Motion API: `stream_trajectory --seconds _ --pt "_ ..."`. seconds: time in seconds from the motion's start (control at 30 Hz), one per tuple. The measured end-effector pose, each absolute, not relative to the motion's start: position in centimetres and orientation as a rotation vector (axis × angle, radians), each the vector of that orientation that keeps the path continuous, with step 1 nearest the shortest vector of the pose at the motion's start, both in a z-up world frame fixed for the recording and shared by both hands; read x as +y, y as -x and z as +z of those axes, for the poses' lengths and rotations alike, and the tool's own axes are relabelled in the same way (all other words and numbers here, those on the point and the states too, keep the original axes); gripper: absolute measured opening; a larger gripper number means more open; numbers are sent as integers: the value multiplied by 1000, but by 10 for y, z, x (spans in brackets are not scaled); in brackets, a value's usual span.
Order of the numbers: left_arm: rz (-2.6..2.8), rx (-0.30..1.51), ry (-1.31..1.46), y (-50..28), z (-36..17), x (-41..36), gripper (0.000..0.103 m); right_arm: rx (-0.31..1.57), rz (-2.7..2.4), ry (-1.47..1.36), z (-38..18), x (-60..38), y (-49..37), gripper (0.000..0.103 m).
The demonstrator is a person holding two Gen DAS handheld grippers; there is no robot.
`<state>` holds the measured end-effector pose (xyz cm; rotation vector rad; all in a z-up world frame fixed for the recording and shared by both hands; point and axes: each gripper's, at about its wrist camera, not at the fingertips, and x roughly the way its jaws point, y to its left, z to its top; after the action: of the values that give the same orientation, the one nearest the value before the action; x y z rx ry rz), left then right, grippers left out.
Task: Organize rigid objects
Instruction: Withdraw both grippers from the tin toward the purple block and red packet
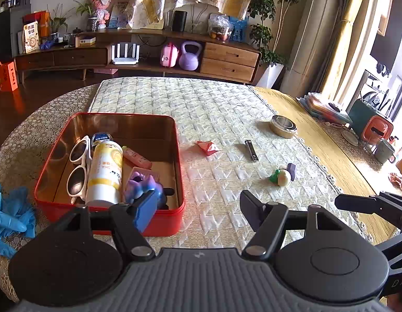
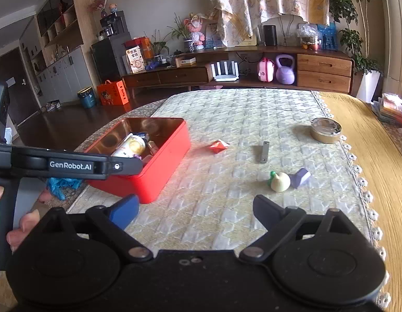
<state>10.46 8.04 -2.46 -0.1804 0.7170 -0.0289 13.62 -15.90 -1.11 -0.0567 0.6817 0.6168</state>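
We see a table covered by a pale quilted mat (image 1: pixel 214 109), with a red tin box (image 1: pixel 111 171) standing open on its left part. Inside the box lie white sunglasses (image 1: pixel 80 165) against the left wall, a white-and-yellow bottle (image 1: pixel 105 171) on its side next to them, a pink tube (image 1: pixel 137 158) further in, and a purple-and-blue toy (image 1: pixel 145 186) near the front wall.

Out on the mat, well apart from the box, four small things remain loose — a red wrapper (image 1: pixel 208 147) just right of the box, a metal nail clipper (image 1: pixel 251 150) beyond it, and nearer to us a cream-and-green toy (image 1: pixel 281 176) touching or just beside a small purple block (image 1: pixel 292 171). A round metal tin (image 1: pixel 282 126) sits further back, near the mat's right edge. Blue gloves (image 1: pixel 8 215) lie crumpled on the table left of the box.

The left gripper (image 1: pixel 198 212) hangs above the mat at the box's front right corner, its jaws spread wide with nothing between them; its blue fingertip (image 1: pixel 146 213) overlaps the box's near wall in the view. The right gripper (image 2: pixel 197 213) is likewise spread wide and empty — only bare mat shows between its fingers. In the right wrist view the left gripper's body crosses the left edge, and fingers of a hand (image 2: pixel 21 226) wrap its grip.
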Motion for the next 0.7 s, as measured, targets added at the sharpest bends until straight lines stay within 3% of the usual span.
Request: stream_trajectory --seconds 0.13,0.7 --pt "-21 712 171 -110 -25 66 82 667 579 65 -15 -181 -135 103" --pt "26 755 147 -170 -37 25 82 693 478 42 -27 -241 -168 103"
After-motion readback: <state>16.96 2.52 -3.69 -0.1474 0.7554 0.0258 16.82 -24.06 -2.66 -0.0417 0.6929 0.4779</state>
